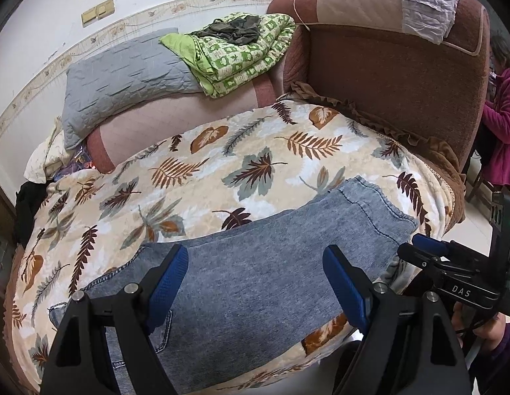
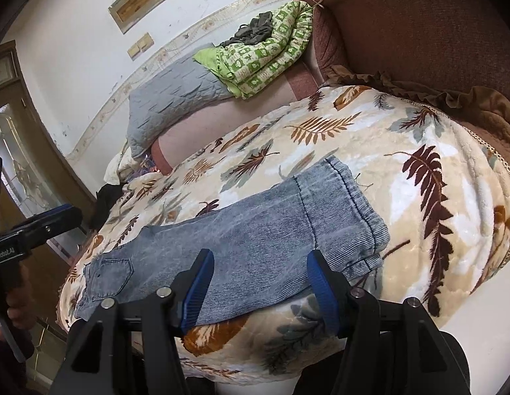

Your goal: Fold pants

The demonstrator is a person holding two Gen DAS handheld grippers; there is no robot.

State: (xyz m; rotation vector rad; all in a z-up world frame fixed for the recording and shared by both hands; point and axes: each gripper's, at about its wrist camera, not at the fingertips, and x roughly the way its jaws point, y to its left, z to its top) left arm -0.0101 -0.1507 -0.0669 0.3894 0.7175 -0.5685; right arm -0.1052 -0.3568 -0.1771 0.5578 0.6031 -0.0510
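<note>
Lying flat lengthwise on the leaf-print blanket (image 2: 419, 125), the pants (image 2: 255, 240) appear already folded leg over leg. Left tool (image 1: 255, 283) and right tool (image 2: 260, 283) hover wide and empty above the near edge, presumably poised to grasp.

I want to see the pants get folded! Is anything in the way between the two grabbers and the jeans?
Nothing visible. The left gripper and right gripper both hang open right over the jeans, which lie flat on the leaf-print blanket with nothing on top.
</note>
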